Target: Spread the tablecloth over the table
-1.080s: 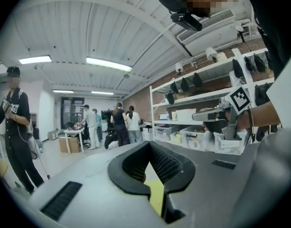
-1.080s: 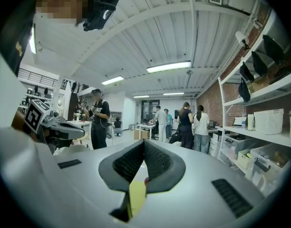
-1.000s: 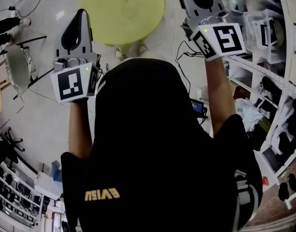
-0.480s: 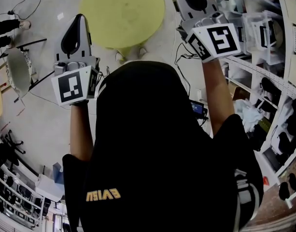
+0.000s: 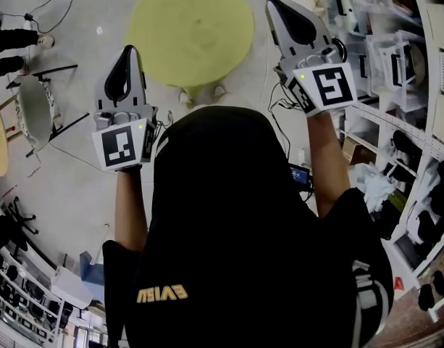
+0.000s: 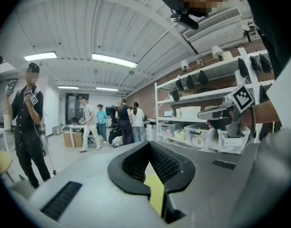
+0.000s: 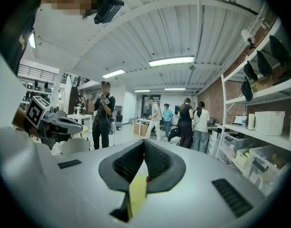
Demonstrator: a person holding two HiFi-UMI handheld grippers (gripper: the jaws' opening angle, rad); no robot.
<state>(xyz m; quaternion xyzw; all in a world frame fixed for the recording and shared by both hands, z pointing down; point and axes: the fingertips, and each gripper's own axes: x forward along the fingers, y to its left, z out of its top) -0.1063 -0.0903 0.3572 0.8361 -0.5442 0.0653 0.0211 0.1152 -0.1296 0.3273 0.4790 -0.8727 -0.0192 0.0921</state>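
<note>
A round table under a yellow-green tablecloth [image 5: 191, 27] stands on the floor ahead of me, with the cloth lying flat over its top. My left gripper [image 5: 127, 51] is raised level at the table's near left, jaws shut and empty. My right gripper [image 5: 274, 4] is raised at the table's right, also shut with nothing in it. In the left gripper view the shut tips [image 6: 147, 144] meet, and a sliver of yellow cloth [image 6: 155, 194] shows below them. The right gripper view shows its shut tips [image 7: 144, 141] and the same yellow cloth [image 7: 137, 194].
Shelving with plastic bins [image 5: 395, 56] runs along the right. A chair [image 5: 33, 111] and floor cables [image 5: 40, 6] lie to the left. A person in black [image 6: 26, 122] stands nearby, and several people [image 6: 112, 122] stand further back by desks.
In the head view both grippers sit lower in the picture, and the left one has shifted a little right. Both stay shut and empty.
</note>
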